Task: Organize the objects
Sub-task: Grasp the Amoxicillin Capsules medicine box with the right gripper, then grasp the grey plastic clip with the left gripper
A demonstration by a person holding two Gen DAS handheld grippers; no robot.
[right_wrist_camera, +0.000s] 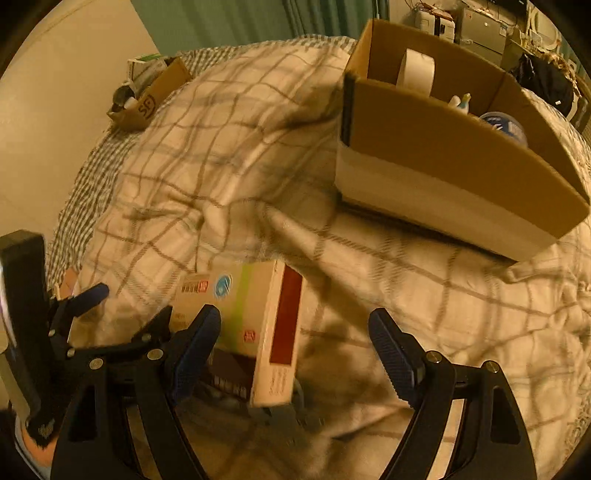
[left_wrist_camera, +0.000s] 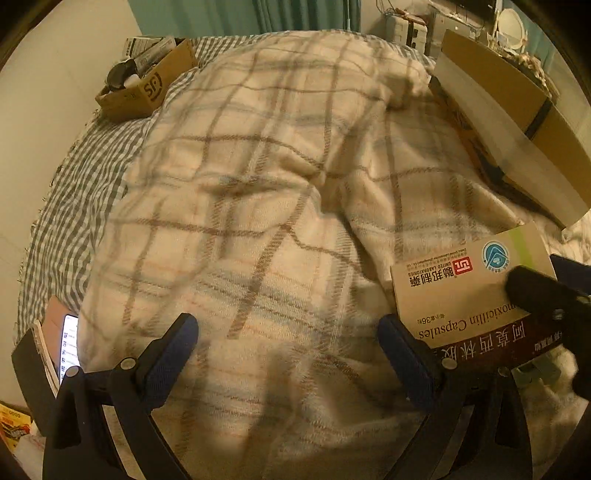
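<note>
left wrist view: low and close over the blanket (left_wrist_camera: 258,206), facing up the bed toward the curtain (left_wrist_camera: 251,14). right wrist view: set further right, same heading, near the big box (right_wrist_camera: 443,147). both share the blanket, the small box (left_wrist_camera: 147,88) and the medicine box (left_wrist_camera: 469,291).

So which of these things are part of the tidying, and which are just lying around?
Job: medicine box, large cardboard box, small cardboard box, both open hand-held grippers.

Lying about: plaid blanket, phone.
</note>
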